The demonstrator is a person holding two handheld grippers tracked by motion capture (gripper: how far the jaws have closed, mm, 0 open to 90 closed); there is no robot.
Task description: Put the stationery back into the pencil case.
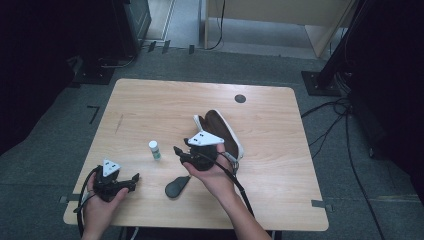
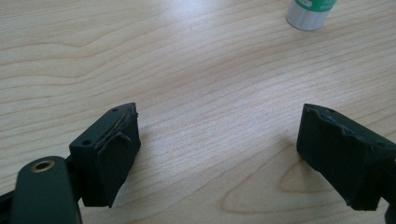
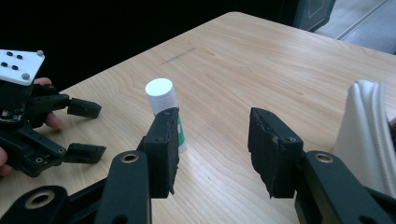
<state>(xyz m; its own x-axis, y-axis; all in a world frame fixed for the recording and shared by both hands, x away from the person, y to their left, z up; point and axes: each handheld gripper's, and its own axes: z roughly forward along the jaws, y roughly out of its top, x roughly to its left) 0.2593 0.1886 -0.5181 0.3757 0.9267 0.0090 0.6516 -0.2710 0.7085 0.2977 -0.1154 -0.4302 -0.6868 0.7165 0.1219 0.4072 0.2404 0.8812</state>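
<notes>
The right tongs are held partly open with nothing between the pads, aimed at the small white-capped bottle standing upright on the counter just past their left pad. It looks light, rigid and smooth, easy to tip, so a squeeze across the body below the cap seems safest. The left tongs rest wide open and empty, the bottle well ahead of them.

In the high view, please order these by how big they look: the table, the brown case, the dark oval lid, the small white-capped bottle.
1. table
2. brown case
3. dark oval lid
4. small white-capped bottle
</notes>
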